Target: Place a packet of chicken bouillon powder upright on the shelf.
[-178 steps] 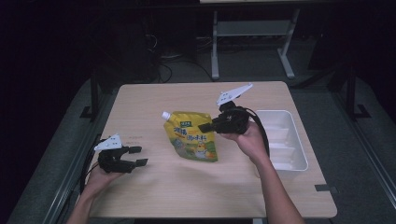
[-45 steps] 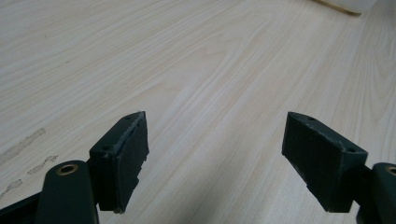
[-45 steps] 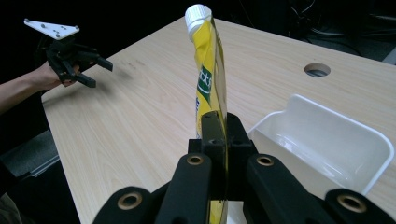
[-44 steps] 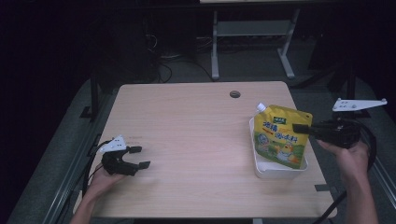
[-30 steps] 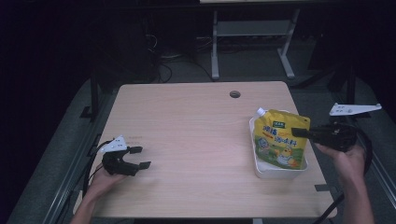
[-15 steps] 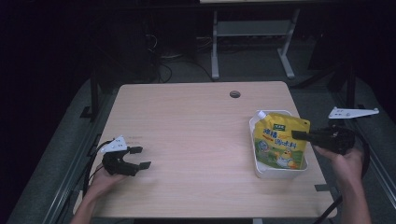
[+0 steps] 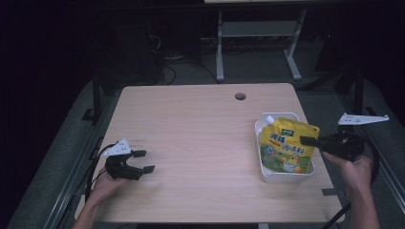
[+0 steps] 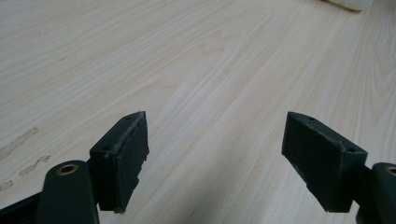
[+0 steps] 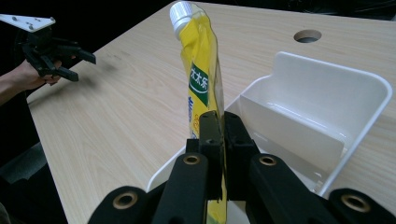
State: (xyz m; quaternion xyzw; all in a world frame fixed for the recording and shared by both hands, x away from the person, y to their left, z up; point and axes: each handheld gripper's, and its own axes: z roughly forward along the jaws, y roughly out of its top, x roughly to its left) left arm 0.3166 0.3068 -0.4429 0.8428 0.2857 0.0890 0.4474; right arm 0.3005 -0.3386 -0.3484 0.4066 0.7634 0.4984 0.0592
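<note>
Counted: 1 yellow pouch [image 7: 287, 151], 1 white tray [image 7: 286, 175] near desk's [image 7: 191, 124] right edge. Pouch pinched edge-on by right gripper [image 9: 219, 135], over tray. Left gripper [image 8: 215, 154] spread, empty, near front-left corner.

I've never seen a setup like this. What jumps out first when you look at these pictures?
The bright yellow pouch with a white cap catches the eye first: it hangs over the white tray at the table's right edge, pinched between the closed jaws of the right hand-held gripper. Far off at the left near corner of the pale wooden table, the left hand-held gripper rests with its jaws wide open and nothing between them.
</note>
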